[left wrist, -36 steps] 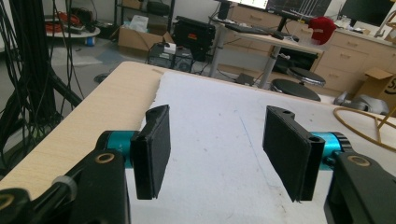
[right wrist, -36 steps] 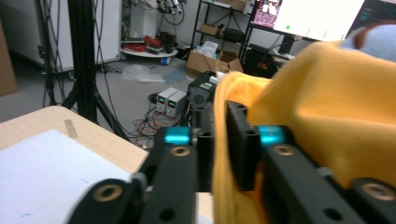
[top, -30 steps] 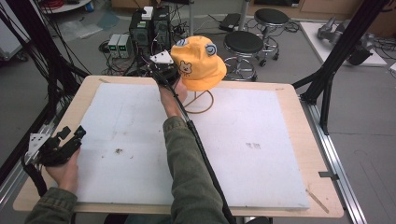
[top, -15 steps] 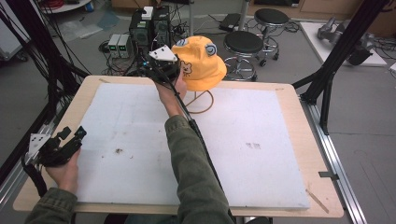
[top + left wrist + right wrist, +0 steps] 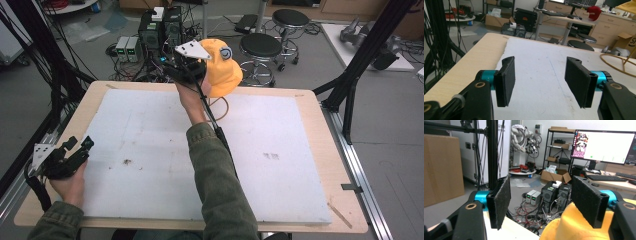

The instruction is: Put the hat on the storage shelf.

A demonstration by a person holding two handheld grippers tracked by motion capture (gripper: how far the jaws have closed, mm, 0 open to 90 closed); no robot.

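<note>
A yellow bucket hat (image 5: 223, 69) sits on a thin wire stand (image 5: 220, 107) at the far edge of the table. My right gripper (image 5: 186, 64) is held up against the hat's left side, above the table. In the right gripper view its jaws (image 5: 544, 202) stand wide apart after just opening, with no pad pressing on anything. The hat's crown (image 5: 569, 225) lies low, under the right-hand jaw. My left gripper (image 5: 80, 144) rests at the near left of the white board, open, with nothing between its pads (image 5: 540, 75). The stand's ring (image 5: 616, 63) shows far right.
A white foam board (image 5: 150, 130) covers most of the wooden table (image 5: 310, 100). Black frame posts (image 5: 350, 75) rise at both sides. Computer boxes (image 5: 160, 30), cables and two stools (image 5: 261, 47) stand on the floor beyond the far edge.
The right hand has risen from low beside the hat's left side to up at crown height, and its jaws have opened. The left gripper has stayed put.
</note>
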